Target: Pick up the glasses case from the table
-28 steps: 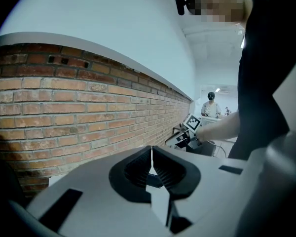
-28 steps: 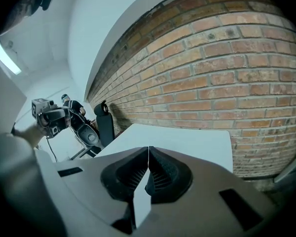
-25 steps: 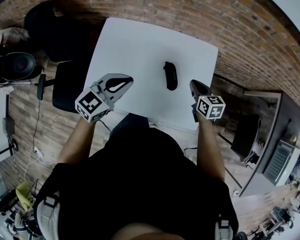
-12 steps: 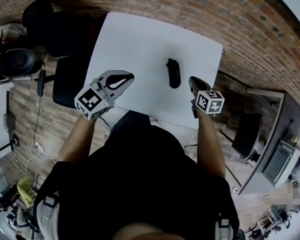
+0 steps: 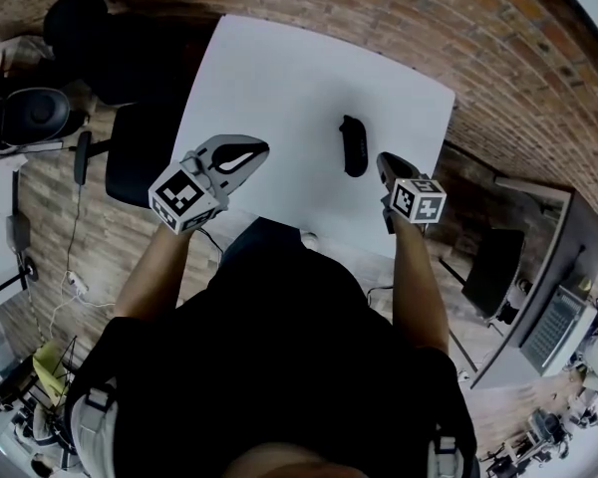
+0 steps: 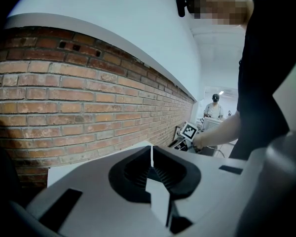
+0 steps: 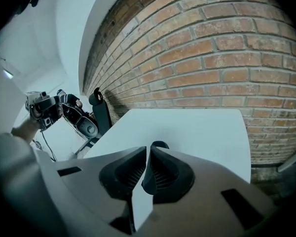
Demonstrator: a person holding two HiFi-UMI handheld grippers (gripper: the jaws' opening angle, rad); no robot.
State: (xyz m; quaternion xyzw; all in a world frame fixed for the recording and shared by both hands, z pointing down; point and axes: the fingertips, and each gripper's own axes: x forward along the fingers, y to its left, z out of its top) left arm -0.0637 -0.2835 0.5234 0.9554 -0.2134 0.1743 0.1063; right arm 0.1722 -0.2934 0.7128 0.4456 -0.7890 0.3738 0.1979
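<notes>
Your right gripper [image 5: 385, 161] points down over the near right edge of the white table [image 5: 279, 78]. Its jaws have just been opening to a narrow slit, with nothing between them. The dark glasses case [image 5: 354, 147] lies on the table just beyond its tips, slightly to their left and untouched. Your left gripper [image 5: 262, 148], jaws together and empty, hovers over the near left side.

table [image 5: 279, 88]: smooth matt | glasses case [image 5: 354, 147]: smooth | brick wall [image 6: 89, 93]: rough
</notes>
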